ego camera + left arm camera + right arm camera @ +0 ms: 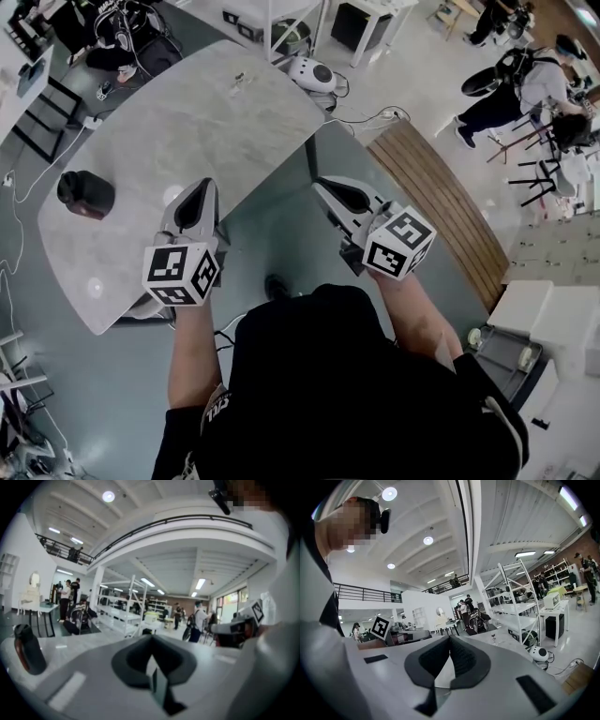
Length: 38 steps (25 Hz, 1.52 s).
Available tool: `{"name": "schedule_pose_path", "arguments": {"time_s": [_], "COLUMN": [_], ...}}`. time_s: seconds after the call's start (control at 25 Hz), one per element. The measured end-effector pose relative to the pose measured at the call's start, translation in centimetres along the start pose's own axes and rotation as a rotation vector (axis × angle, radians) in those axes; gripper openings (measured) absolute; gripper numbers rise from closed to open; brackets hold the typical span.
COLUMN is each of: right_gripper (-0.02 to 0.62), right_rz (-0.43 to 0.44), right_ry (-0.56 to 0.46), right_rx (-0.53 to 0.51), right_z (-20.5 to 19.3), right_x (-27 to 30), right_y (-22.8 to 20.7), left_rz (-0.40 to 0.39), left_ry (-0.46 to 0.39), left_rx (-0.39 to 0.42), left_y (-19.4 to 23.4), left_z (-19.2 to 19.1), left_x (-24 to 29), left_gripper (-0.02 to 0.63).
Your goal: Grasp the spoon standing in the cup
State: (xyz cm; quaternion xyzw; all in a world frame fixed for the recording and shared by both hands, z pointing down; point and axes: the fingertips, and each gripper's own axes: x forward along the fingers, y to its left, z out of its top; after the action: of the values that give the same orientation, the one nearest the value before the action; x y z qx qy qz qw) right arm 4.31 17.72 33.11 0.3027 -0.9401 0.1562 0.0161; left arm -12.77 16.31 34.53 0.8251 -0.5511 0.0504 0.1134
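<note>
Pale grey marbled stone makes up my bench [187, 122], long and round-cornered, in an open hall with white shelving [511, 606] and a glossy grey floor [281, 234]. My left tongs [208, 184] and right tongs [320, 184] hover by its near edge, both pressed together with nothing between them. The cup [86, 194] — dark, rounded — stands well apart at the bench's left edge; I can't make out a spoon.

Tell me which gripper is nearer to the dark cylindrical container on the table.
Left. The left gripper is over the grey table, right of the dark cylindrical container; the right gripper is off the table, farther right.
</note>
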Motion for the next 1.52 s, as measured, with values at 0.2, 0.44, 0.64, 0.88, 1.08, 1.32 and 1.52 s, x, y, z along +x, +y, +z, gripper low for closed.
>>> {"name": "schedule_pose_path", "arguments": {"time_s": [0.2,0.44,0.64,0.88,1.08,1.32,1.52], "right_gripper": [-0.003,-0.004,-0.004,-0.003,-0.005,-0.004,-0.005], "right_rz": [0.001,0.014,0.040,0.082,0.117,0.169,0.185], "right_ry": [0.023,0.025,0.016,0.021,0.044,0.063,0.102], "right_rx": [0.008,0.012,0.026,0.049,0.071,0.081,0.106], "right_z": [-0.4,0.1,1.3,2.7,4.9,6.7,6.6], "right_x": [2.6,5.0,7.9,12.2,15.5,18.9,21.6], "right_y": [-0.6,-3.1,-6.4,-13.2,-19.9,-26.1,-28.9], "left_rz": [-0.005,0.006,0.016,0.045,0.074,0.124,0.118], "left_ry": [0.001,0.009,0.023,0.038,0.056,0.106,0.171], "left_rx": [-0.014,-0.020,-0.013,-0.010,-0.004,-0.004,0.006], "left_y": [2.2,3.7,5.1,7.2,8.4,10.2,11.5], "left_z": [0.1,0.0,0.5,1.6,3.3,3.4,2.2], "left_x": [1.2,3.7,7.3,14.6,21.5,27.9,31.7], "left_gripper": [0.009,0.009,0.009,0.009,0.011,0.018,0.056]}}
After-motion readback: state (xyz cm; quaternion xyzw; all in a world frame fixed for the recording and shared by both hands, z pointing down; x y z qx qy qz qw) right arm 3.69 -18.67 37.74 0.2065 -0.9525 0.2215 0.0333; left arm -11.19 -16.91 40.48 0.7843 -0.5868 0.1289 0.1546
